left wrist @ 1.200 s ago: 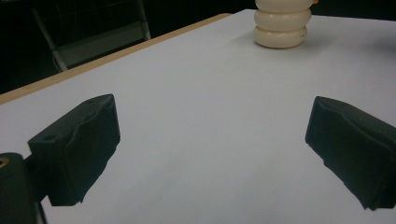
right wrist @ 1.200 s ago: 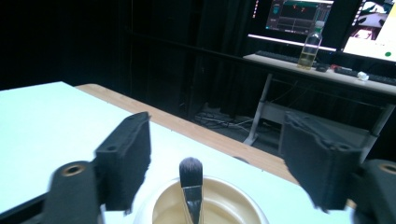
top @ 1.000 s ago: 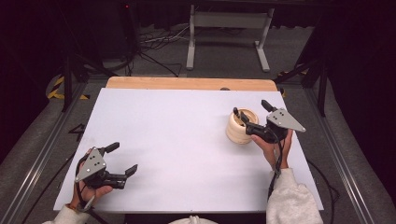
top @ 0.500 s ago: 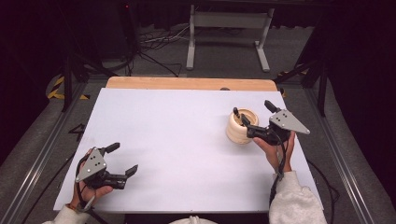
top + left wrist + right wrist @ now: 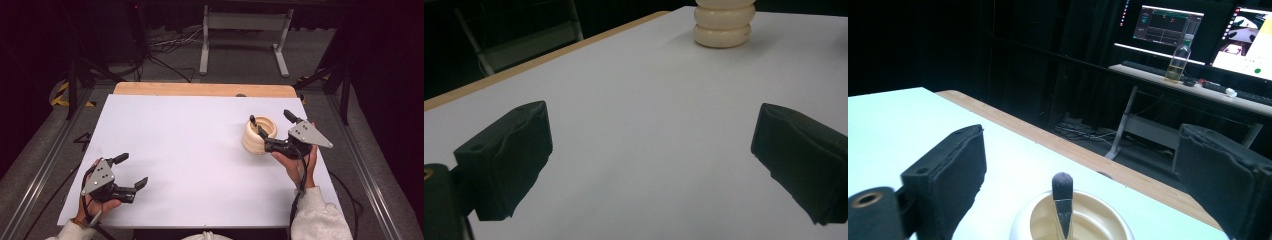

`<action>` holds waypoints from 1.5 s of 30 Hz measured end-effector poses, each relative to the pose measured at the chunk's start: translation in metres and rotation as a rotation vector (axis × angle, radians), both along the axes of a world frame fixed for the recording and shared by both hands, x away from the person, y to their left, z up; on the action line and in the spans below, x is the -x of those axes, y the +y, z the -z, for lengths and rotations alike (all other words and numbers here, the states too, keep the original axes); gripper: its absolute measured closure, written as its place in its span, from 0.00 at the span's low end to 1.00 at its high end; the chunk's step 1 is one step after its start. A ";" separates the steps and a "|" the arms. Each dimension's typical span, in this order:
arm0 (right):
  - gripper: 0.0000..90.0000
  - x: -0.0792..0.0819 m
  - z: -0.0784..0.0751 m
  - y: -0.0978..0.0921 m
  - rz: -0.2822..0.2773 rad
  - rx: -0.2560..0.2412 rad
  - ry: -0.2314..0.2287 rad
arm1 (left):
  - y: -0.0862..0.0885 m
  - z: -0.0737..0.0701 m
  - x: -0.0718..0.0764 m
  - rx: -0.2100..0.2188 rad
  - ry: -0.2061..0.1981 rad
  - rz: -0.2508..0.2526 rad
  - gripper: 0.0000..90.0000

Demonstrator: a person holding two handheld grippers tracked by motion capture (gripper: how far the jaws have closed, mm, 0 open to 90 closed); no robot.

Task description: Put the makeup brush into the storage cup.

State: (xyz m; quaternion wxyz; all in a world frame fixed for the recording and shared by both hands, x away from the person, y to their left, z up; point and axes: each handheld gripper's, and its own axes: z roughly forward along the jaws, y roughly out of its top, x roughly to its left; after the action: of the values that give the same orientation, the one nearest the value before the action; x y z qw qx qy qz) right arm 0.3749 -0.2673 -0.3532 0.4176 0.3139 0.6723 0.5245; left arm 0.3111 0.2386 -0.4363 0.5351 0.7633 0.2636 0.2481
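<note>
Inside cream holder (image 5: 259, 136), upright brush (image 5: 1063, 202).

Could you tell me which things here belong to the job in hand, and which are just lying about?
In the job: holder, brush standing in it, right gripper open beside it.
Lying about: bottle, monitors, left gripper idle, open.

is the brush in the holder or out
In: the brush stands upright inside the cream holder, bristle tip above its rim, between the open right gripper jaws.

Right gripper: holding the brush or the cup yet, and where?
Nothing held. The right gripper is open above the cup, jaws either side of the brush. The left gripper is open too.
</note>
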 end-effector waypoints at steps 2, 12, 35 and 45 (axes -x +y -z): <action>0.08 0.002 0.000 0.001 0.000 0.001 -0.004 | 0.000 0.000 0.000 -0.003 -0.001 0.001 0.04; 0.08 0.008 0.001 0.003 0.000 0.006 -0.020 | 0.000 0.000 0.000 -0.006 0.000 0.005 0.04; 0.07 0.020 0.006 0.006 -0.024 0.020 -0.024 | -0.001 0.001 0.000 -0.009 0.008 0.010 0.04; 0.07 0.027 0.010 0.008 -0.040 0.026 -0.025 | -0.001 0.001 0.000 -0.012 0.009 0.013 0.04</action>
State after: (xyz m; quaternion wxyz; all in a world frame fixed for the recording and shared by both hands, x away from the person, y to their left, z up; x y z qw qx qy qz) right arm 0.3476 -0.2589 -0.3633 0.4194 0.2882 0.6800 0.5278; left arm 0.3110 0.2373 -0.4370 0.5311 0.7693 0.2595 0.2426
